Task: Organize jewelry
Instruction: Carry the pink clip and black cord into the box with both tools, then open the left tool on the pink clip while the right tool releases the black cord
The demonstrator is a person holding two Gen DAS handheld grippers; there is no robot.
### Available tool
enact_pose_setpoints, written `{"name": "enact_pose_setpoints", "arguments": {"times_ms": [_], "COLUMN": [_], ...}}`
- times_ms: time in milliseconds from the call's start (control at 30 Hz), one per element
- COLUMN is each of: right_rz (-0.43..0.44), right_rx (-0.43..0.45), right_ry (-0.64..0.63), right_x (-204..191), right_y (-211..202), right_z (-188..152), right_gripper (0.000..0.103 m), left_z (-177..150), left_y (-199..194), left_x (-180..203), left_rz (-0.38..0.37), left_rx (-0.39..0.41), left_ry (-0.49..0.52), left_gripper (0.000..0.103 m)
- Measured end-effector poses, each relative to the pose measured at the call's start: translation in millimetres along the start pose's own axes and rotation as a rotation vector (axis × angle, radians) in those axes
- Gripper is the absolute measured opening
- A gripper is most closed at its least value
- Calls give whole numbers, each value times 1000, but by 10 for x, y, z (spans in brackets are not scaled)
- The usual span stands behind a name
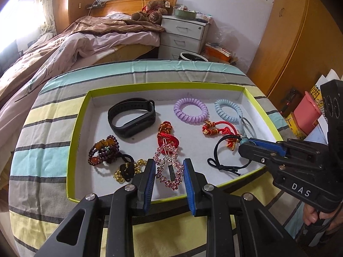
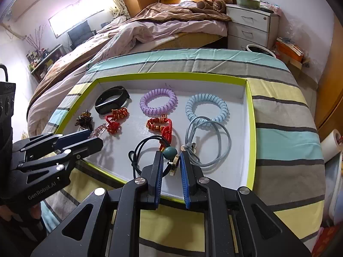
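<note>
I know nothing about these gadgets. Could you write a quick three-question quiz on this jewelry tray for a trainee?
1. True or false: the black rubber wristband lies outside the green-rimmed cardboard tray.
2. Which item sits between the left gripper fingers: A) pink beaded hair clip, B) purple spiral hair tie?
3. How many spiral hair ties are in the tray, counting the light blue spiral hair tie?

Key: 1 false; 2 A; 3 two.

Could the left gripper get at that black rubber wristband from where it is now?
Probably not yet: the left gripper straddles the pink crystal hair clip, with the black rubber wristband farther back in the tray; the path looks clear.
</note>
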State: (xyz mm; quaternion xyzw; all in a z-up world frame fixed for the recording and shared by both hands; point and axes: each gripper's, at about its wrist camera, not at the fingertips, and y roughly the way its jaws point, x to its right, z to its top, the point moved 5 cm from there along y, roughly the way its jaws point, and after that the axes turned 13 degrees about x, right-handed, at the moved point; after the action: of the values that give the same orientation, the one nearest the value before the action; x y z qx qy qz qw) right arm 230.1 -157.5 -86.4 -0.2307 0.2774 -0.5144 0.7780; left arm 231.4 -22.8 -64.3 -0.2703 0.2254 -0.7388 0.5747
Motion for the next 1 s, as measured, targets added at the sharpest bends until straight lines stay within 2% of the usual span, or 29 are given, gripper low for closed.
{"name": "enact_pose_setpoints", "arguments": {"times_ms": [333,400,467,633,667,700,767,1000], "right_rz": [-19,-21,-21,-27,-26,-28,-25,-43], "right_rx": [26,35,39,57,60,62,71,106], "right_ry": [8,12,11,11,16,22,25,21], "right_x": [49,56,43,41,43,47,40,-6], "right_y": [-21,-45,-54,-116,-125,-138,-160,-282], "right_z": [13,8,15,24,26,25,28,24], "right_gripper": [20,21,21,23,25,35,45,45], "left_z": [8,9,13,15,12,14,15,9], "left_y": [-7,-27,-41,-97,-105,-118,-147,-295], "left_x": [24,51,57,63,64,65,72,88], "left_rz": [4,2,6,11,16,24,27,77], "left_rx": [0,5,7,18,16,17,22,45], "left_ry": [-1,6,7,-3,-2,-1,-5,-2], "left_gripper": [27,29,36,36,36,36,36,37]}}
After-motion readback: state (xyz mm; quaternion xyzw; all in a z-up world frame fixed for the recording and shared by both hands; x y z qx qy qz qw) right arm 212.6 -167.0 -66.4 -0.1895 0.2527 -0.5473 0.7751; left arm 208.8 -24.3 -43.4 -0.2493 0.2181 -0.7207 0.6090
